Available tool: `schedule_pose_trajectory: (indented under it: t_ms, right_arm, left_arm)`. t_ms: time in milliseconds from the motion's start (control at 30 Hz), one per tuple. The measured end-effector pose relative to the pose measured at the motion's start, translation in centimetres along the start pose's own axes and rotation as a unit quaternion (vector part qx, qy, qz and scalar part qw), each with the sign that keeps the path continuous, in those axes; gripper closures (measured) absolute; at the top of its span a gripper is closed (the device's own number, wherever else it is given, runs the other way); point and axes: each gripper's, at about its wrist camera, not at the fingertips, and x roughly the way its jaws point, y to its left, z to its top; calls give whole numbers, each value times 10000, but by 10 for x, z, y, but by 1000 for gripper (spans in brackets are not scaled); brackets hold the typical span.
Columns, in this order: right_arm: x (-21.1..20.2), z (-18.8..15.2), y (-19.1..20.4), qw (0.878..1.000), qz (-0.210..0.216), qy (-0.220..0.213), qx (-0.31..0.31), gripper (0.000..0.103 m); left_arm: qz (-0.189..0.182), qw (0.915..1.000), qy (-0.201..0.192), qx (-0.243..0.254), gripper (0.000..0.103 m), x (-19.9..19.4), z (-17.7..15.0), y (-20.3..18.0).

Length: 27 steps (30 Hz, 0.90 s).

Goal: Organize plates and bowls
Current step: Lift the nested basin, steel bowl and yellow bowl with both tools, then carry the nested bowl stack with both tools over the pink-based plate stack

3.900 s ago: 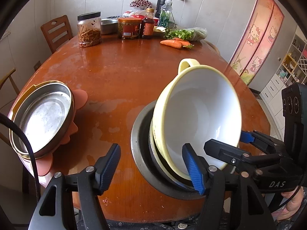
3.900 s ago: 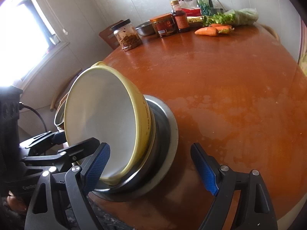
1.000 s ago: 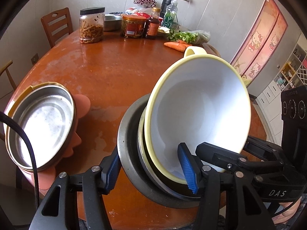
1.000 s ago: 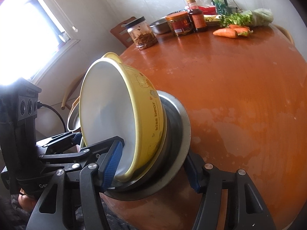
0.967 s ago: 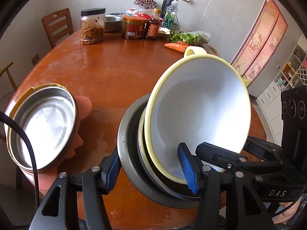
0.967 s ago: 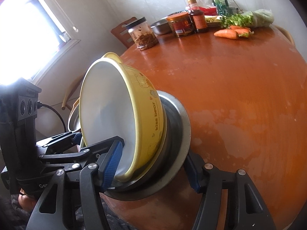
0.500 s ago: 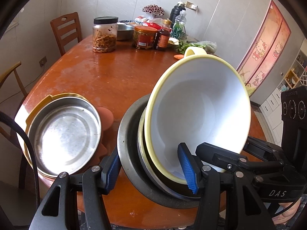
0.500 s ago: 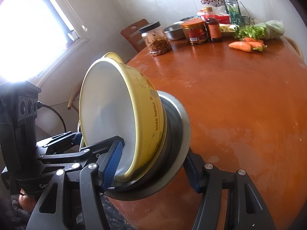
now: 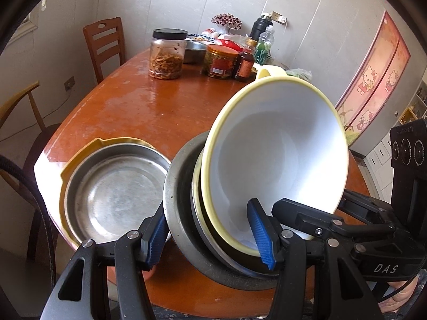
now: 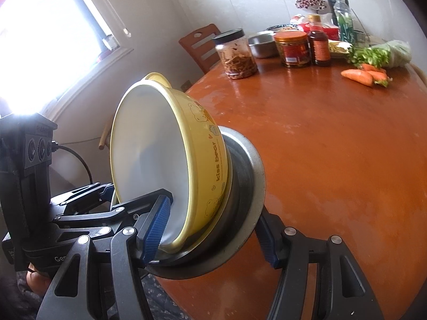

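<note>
A tilted bowl stack hangs off the table between both grippers. It is a yellow bowl [image 9: 275, 165] with a white inside, nested in steel bowls on a wide grey metal plate [image 9: 174, 202]. My left gripper [image 9: 210, 237] is shut on the stack's near rim, one pad inside the yellow bowl, one behind the plate. My right gripper [image 10: 210, 237] is shut on the same stack from the other side, across the yellow bowl [image 10: 205, 144] and grey plate [image 10: 257, 184]. Just left of it, a steel plate [image 9: 114, 192] rests in a yellow dish at the table edge.
The round brown table [image 10: 333, 146] carries a noodle jar [image 9: 166, 53], a red-labelled jar [image 9: 220, 60], bottles, a steel bowl [image 10: 263, 44], greens and carrots [image 10: 359, 76] at its far side. Wooden chairs [image 9: 104, 42] stand at the left. A bright window is left of the right wrist view.
Some seconds ago the stack lay on the table with the jaws open around it. Now both grip it. Over the last second it has risen and moved toward the steel plate.
</note>
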Motion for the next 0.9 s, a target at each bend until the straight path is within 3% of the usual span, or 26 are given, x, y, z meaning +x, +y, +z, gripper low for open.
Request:
schedule_pose_trajectory:
  t_ms: [900]
  right_arm:
    - [75,43,80,9976,324,277,-543,39]
  left_arm:
    - [352,9980,-163,-498,46,-20,16,99]
